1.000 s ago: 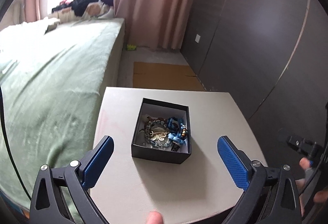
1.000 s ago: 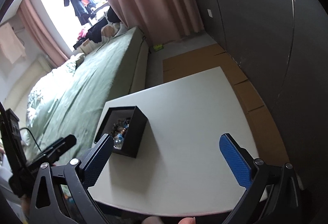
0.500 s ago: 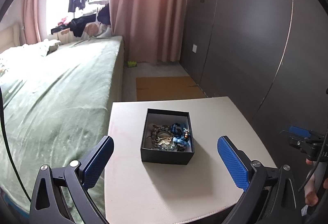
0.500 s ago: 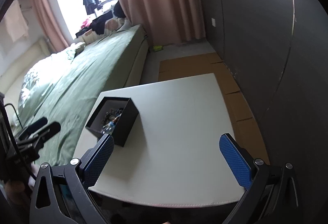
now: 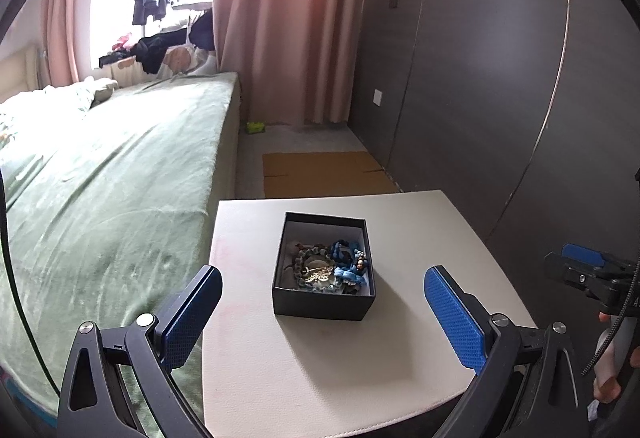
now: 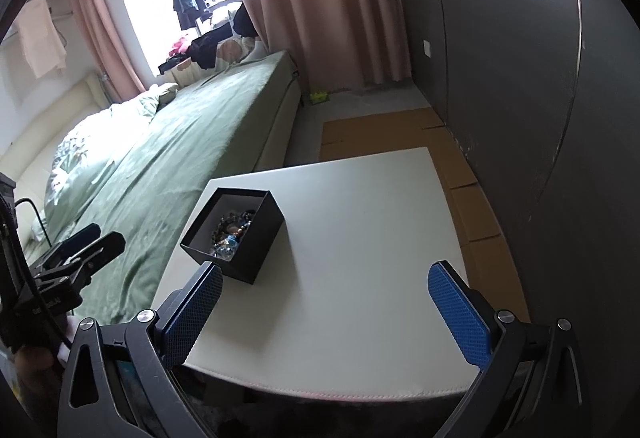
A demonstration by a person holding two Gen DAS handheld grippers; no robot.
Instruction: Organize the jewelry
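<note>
A green bed (image 5: 100,189) fills the nine o'clock side of the left wrist view, with pink curtains (image 5: 292,17) at twelve o'clock and a dark grey panelled wall (image 5: 500,85) at two o'clock. Flat cardboard (image 5: 324,173) lies on the floor just past the far edge of the white tabletop (image 5: 328,366), which stands close beside the bed.

On the tabletop, toward its far left part, sits an open black box (image 5: 324,304). Inside it lies a tangle of jewelry (image 5: 328,270): beaded bracelets, a blue braided piece and a gold-coloured piece, too mixed to separate further.

The left hand-held gripper (image 5: 322,312) hovers at six o'clock with its blue-padded fingers spread wide, the box seen between them, nothing gripped. The right hand-held gripper (image 6: 324,304) is likewise spread and empty above the near edge of the tabletop, the box at its ten o'clock, just beyond its left finger.
</note>
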